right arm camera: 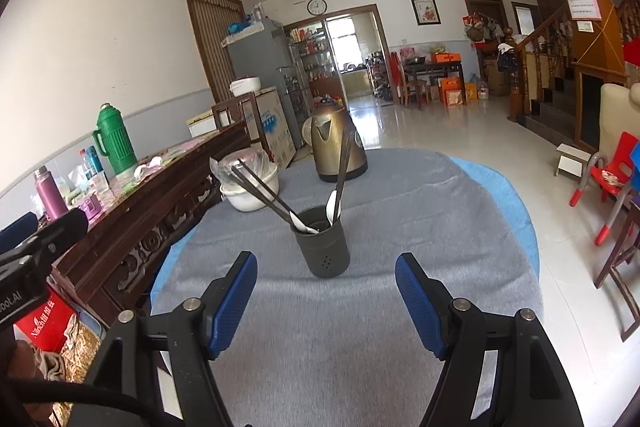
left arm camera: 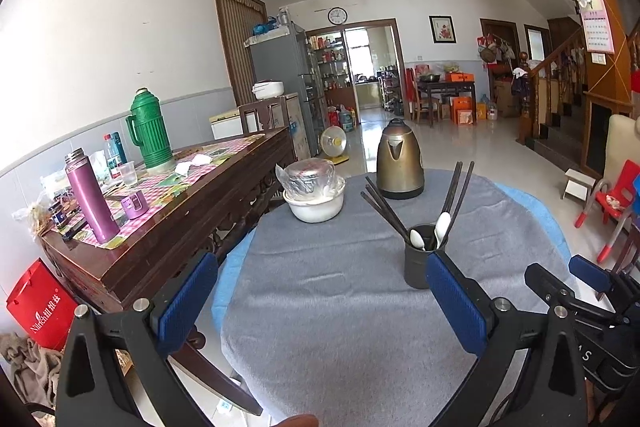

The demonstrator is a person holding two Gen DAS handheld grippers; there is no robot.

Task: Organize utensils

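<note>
A dark grey utensil holder (right arm camera: 323,247) (left arm camera: 418,259) stands upright on the grey cloth of the round table (right arm camera: 400,211). Dark chopsticks (right arm camera: 260,193) (left arm camera: 382,207) and two white spoons (right arm camera: 333,205) (left arm camera: 442,225) stick out of it. My right gripper (right arm camera: 326,279) hovers just in front of the holder, jaws wide apart and empty. My left gripper (left arm camera: 320,279) is open and empty too, over bare cloth left of the holder; its right finger overlaps the holder's base in the left wrist view. The right gripper (left arm camera: 588,275) shows at the lower right of the left wrist view.
A bronze kettle (right arm camera: 338,147) (left arm camera: 400,163) stands at the table's far side. A white bowl with a plastic-wrapped metal pot (left arm camera: 314,193) sits at the far left. A dark wooden sideboard (left arm camera: 168,211) with a green thermos (left arm camera: 148,129) and purple flask (left arm camera: 90,195) runs along the left. Red chairs (right arm camera: 608,183) stand right.
</note>
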